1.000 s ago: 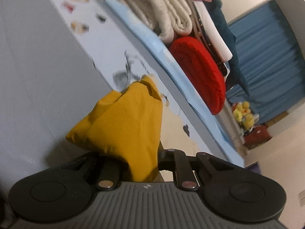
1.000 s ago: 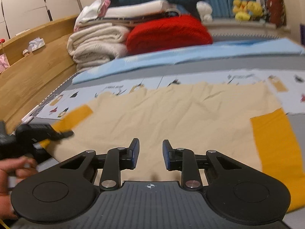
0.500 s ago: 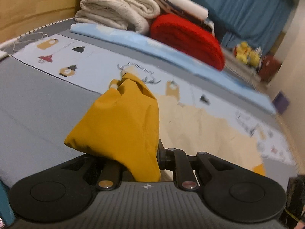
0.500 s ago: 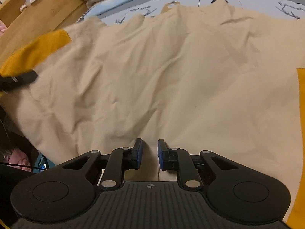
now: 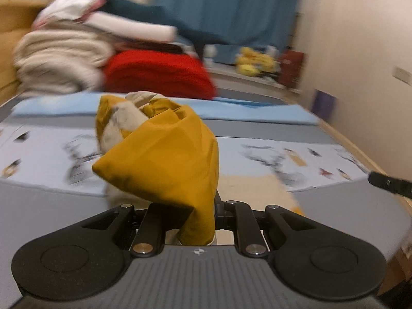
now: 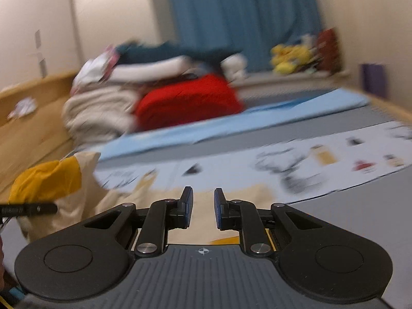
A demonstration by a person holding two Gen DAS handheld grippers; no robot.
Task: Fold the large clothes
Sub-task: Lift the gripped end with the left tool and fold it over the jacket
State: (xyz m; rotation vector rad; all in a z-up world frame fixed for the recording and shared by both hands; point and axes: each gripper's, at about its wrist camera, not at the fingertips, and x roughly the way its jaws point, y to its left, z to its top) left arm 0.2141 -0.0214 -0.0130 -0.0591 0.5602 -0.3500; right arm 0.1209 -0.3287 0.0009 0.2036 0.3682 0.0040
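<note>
A cream garment with mustard-yellow sleeves lies on the bed. My left gripper (image 5: 203, 206) is shut on the yellow sleeve (image 5: 167, 159), which bunches up over the fingers and hides them. The cream body (image 5: 257, 188) lies flat beyond it. In the right wrist view the same lifted sleeve (image 6: 46, 182) shows at the left, with the left gripper's finger (image 6: 28, 209) under it. My right gripper (image 6: 203, 206) is open and empty, just above the cream body (image 6: 244, 193). Both views are blurred by motion.
A printed white sheet (image 6: 322, 164) and a light blue mat (image 6: 231, 126) cover the grey bed. Folded cream and red blankets (image 6: 185, 100) are stacked at the back. A wooden headboard (image 6: 28, 134) is on the left, a blue curtain (image 6: 242, 15) behind.
My left gripper has swung right and lifted with the yellow sleeve held. My right gripper has tilted up from the cream body and its jaws have opened a little wider.
</note>
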